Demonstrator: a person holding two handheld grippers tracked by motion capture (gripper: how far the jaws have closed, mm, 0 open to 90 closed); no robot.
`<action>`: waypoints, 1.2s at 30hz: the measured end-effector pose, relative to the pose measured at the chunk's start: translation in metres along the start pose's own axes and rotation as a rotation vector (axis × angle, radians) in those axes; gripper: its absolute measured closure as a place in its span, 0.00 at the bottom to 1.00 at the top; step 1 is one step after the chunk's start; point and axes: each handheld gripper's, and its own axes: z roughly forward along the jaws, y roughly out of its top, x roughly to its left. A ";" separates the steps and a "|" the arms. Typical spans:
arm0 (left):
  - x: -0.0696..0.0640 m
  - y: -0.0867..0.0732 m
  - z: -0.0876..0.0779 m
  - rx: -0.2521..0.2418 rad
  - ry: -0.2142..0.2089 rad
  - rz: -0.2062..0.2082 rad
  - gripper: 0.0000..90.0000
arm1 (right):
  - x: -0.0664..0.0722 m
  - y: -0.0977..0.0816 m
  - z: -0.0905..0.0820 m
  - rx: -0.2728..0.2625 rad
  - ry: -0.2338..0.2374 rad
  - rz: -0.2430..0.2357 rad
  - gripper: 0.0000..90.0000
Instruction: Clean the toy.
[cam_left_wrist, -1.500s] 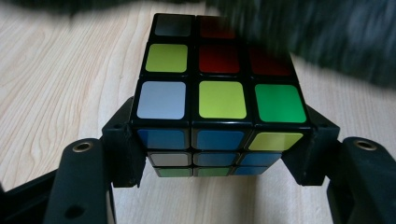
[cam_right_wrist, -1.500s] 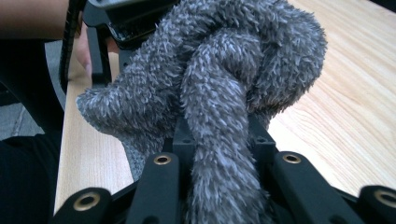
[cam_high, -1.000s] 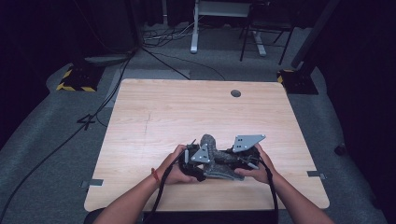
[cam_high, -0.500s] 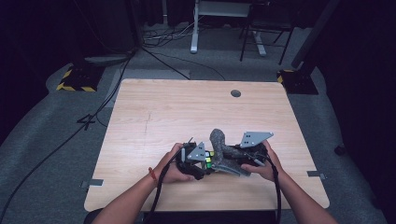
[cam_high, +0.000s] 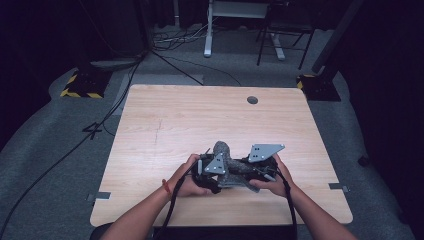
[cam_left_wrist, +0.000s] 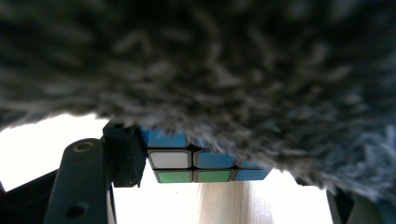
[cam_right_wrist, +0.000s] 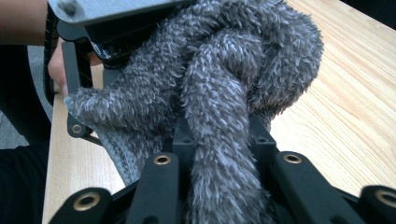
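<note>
Left tool (cam_high: 207, 172) is clamped on a multicoloured plastic puzzle cube (cam_left_wrist: 196, 161) near the front edge of the light wooden bench (cam_high: 165, 120); right tool (cam_right_wrist: 219, 149) pinches a fold of the fuzzy grey microfibre cloth (cam_right_wrist: 224, 84) draped over the cube. For a clean wipe, the cube should stay pinned steady while the cloth is drawn taut across each face without snagging.

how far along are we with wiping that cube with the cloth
Midway, it seems. Done: the left tongs are shut on the cube, and the right tongs are shut on the grey cloth. In hand: the cloth drapes over the cube, leaving its blue, white and green tiles peeking out underneath. Left: likely more rubbing, then setting both on the table.
</note>
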 end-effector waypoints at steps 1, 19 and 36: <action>0.001 0.000 -0.001 -0.007 0.001 0.000 0.38 | -0.001 -0.001 -0.001 0.003 -0.009 -0.005 0.80; 0.006 -0.001 -0.018 -0.074 0.017 -0.018 0.38 | -0.037 -0.032 -0.020 0.048 -0.094 0.094 0.80; 0.010 -0.001 -0.019 -0.065 0.038 -0.025 0.38 | -0.021 -0.021 -0.032 -0.058 0.027 0.039 0.80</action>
